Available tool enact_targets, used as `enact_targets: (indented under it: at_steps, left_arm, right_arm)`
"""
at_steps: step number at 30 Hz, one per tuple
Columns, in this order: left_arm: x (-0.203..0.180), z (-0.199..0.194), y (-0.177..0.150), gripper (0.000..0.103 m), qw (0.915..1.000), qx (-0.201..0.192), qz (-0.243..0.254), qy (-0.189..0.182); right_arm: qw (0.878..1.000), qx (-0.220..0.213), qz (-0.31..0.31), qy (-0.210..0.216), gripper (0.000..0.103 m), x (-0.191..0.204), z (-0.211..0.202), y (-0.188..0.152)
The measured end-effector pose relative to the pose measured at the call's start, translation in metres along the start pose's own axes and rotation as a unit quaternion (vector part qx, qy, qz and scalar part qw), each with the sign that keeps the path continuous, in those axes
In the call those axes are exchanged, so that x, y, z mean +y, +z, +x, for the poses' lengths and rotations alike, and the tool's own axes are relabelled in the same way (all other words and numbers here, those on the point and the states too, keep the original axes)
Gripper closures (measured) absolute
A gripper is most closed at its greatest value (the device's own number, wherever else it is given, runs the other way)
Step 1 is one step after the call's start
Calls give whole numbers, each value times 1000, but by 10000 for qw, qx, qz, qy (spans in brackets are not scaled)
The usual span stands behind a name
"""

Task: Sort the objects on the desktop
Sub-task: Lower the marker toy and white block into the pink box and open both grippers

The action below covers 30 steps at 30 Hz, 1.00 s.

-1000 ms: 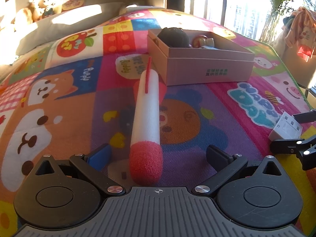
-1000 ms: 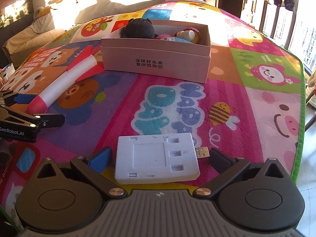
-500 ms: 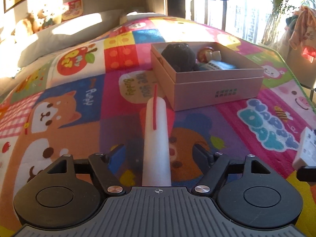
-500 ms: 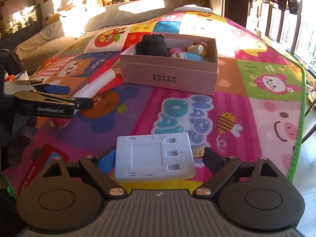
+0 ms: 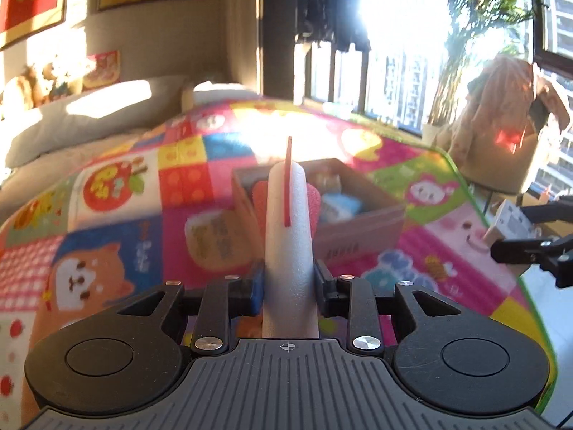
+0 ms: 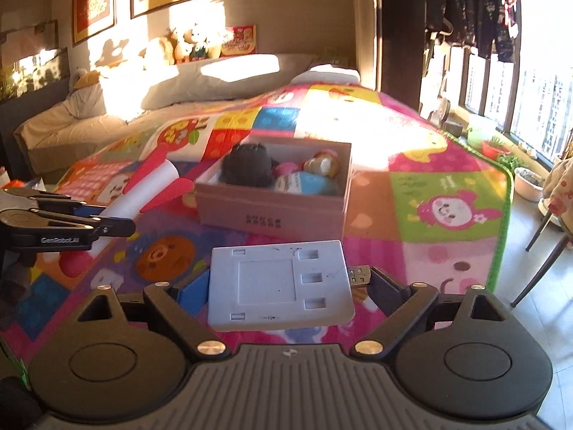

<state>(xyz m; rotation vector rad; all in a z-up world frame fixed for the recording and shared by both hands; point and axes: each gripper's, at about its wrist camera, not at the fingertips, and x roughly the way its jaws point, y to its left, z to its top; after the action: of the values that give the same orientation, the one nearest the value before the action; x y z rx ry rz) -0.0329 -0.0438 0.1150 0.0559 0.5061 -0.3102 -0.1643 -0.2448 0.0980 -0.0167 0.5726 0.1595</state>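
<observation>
Sunlit bedroom, cartoon mat spread on the bed. Left gripper has just closed and clamps the foam rocket, lifted off the mat. Right gripper grips the white panel across its width, raised before the toy-filled box.
</observation>
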Motion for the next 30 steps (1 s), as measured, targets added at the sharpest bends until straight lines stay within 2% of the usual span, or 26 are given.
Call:
enact_targets:
  at_steps: [3,6,8,10,12,14,17,20,22,27,30]
  left_arm:
    - [2,22,47,72,9979,-154,-401,-494]
    - [-3,66,80,72,9960,-132,-598,-653]
    - [-6,102,93,72,9944,56,-752,-746]
    - [-7,138,100,71,9936,195,-903,-654]
    - [-7,170,99,69,9952,273,-813,-466]
    - [0,188,91,46,9936,473,-953,-385]
    - [18,181,68,31,9900,534,-1229,-430]
    - [32,155,43,23,9915,435,-1200,-233]
    - [38,138,29,19,9939,372,-1032,-62]
    - [30,99,0,8,9987,81,-99,500]
    - [30,85,-4,7,9990,-68,3,442]
  right_arm:
    - [9988,-452,155,-40,11,-11,-11,21]
    - [9961,-818,301,-114,11,-17,-17,36]
    - [9948,-931,397,-150,11,-20,-16,42]
    - [9942,-958,455,-193,11,-24,-12,46]
    - [9944,-925,458,-240,11,-27,-6,48]
    - [9951,-831,471,-270,11,-30,1,49]
    - [9953,-756,500,-354,11,-34,5,46]
    - [9952,-705,530,-420,11,-40,11,43]
    - [9956,-601,549,-461,11,-41,19,45]
    - [9976,-393,472,-323,11,-26,50,68]
    - [9989,-297,253,-248,11,-3,81,96]
